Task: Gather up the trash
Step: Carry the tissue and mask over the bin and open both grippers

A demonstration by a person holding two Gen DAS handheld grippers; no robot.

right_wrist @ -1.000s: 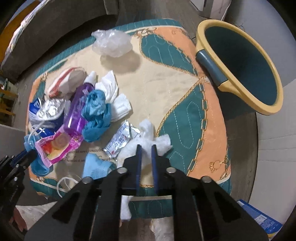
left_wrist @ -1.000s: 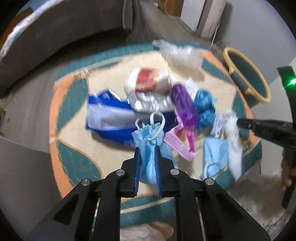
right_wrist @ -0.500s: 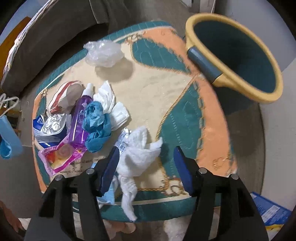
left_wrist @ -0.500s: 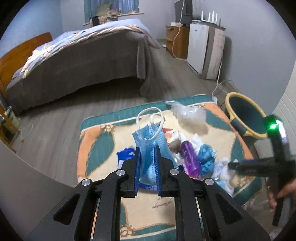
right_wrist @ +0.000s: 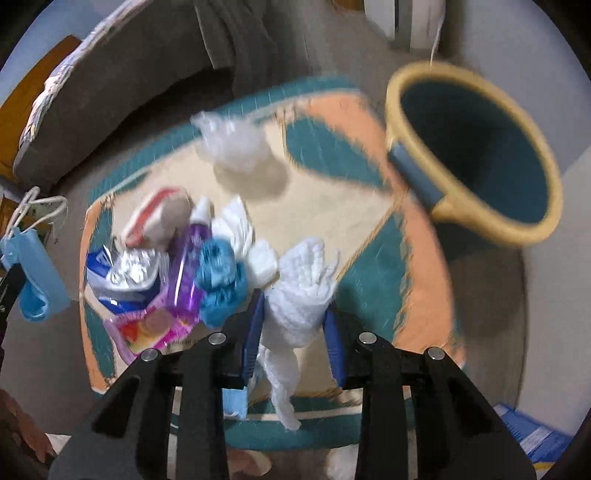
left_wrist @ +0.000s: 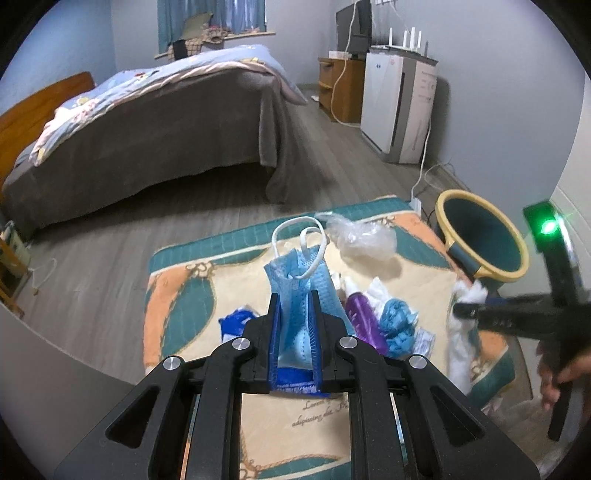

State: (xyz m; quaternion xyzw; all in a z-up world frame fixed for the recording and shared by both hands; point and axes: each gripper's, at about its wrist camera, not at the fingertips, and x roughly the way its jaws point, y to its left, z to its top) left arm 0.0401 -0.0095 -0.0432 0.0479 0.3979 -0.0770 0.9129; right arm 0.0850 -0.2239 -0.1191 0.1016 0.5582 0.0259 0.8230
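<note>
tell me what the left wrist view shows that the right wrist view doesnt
Only the left wrist view: the left gripper shut on the blue face mask, the window and the white appliance by the wall. Only the right wrist view: the right gripper closing around the white tissue, plus the pink wrapper. Both: the bin, purple bottle and crumpled clear plastic.

Pale blue pleated face mask (left_wrist: 301,295) with white loops; fluffy white cloth (right_wrist: 301,295); purple plastic bottle (left_wrist: 360,317); teal, peach and cream patterned mat (left_wrist: 181,295); teal bin (left_wrist: 484,236), yellow-rimmed.
</note>
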